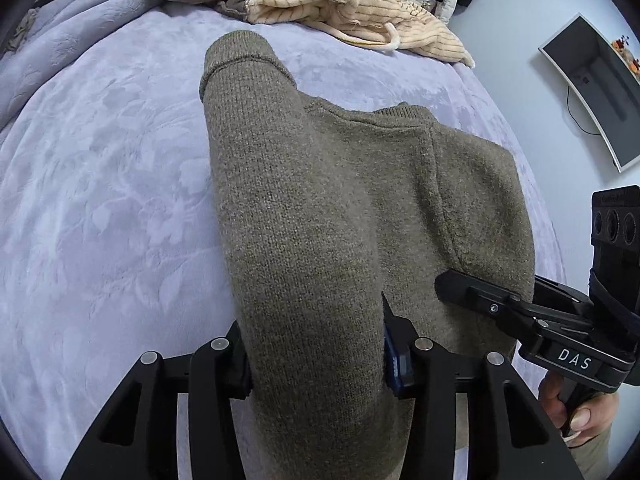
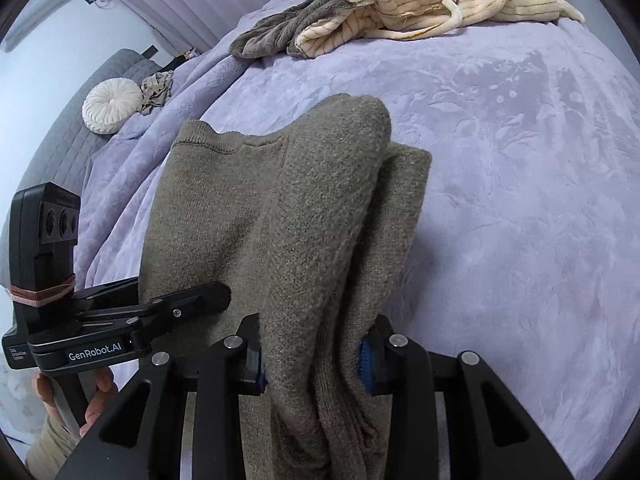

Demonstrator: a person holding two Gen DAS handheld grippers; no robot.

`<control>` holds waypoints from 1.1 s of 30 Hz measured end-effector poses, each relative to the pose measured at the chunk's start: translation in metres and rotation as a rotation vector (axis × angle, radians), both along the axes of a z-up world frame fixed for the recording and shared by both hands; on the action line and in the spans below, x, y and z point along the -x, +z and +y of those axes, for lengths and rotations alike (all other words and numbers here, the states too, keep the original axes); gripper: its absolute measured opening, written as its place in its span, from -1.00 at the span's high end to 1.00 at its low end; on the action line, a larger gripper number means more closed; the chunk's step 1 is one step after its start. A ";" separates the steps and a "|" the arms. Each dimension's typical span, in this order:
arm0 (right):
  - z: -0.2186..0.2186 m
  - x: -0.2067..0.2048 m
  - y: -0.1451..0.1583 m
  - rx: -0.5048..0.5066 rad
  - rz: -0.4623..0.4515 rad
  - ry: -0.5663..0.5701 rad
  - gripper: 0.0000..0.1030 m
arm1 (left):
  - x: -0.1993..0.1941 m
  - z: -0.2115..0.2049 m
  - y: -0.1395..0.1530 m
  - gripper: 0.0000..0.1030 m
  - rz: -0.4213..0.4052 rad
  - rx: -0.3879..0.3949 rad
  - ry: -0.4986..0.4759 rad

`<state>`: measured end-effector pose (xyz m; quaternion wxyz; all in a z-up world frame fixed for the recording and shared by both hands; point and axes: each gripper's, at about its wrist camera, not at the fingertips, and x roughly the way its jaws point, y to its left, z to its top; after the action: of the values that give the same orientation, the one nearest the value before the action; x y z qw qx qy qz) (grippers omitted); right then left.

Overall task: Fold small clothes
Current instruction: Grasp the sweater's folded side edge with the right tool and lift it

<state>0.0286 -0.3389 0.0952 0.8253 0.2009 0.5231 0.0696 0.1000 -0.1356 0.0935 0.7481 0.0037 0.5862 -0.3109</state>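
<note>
Left wrist view: the left gripper [image 1: 316, 364] has its jaws clamped on a thick fold of the olive knit sweater [image 1: 320, 208], which runs toward twelve o'clock over the lavender blanket [image 1: 100, 200]. At four o'clock the right gripper [image 1: 472, 292] bites the sweater's edge.

Right wrist view: the right gripper [image 2: 314, 360] pinches bunched sweater [image 2: 256, 208] layers; the left gripper [image 2: 192, 300] grips at eight o'clock. A striped cream garment [image 2: 440, 4] lies at twelve.

A home bedroom is shown; a bed is covered by a lavender embossed blanket [image 2: 520, 184], with crumpled clothes [image 2: 420, 4] heaped at its far edge. A round white cushion [image 2: 112, 106] is seen beside it; a monitor [image 1: 592, 92] is mounted on the pale wall.
</note>
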 end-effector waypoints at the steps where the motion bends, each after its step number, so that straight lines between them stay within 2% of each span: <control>1: 0.004 0.005 0.002 0.004 0.003 0.002 0.30 | 0.006 0.003 0.002 0.06 0.001 -0.006 0.000; 9: 0.032 0.049 0.015 0.010 0.017 0.031 0.30 | 0.051 0.037 0.012 0.05 0.015 -0.007 -0.004; 18: 0.062 0.091 0.015 0.003 0.019 0.076 0.30 | 0.100 0.070 0.013 0.05 0.003 -0.014 0.021; 27: 0.088 0.121 0.006 -0.020 0.044 0.114 0.30 | 0.139 0.103 0.004 0.05 0.028 -0.018 0.044; 33: 0.097 0.126 -0.009 -0.031 0.073 0.126 0.30 | 0.146 0.112 -0.014 0.05 0.065 -0.007 0.059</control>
<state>-0.0977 -0.2415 0.0859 0.7965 0.1828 0.5633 0.1222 -0.0461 -0.0241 0.0794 0.7375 -0.0210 0.6112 -0.2866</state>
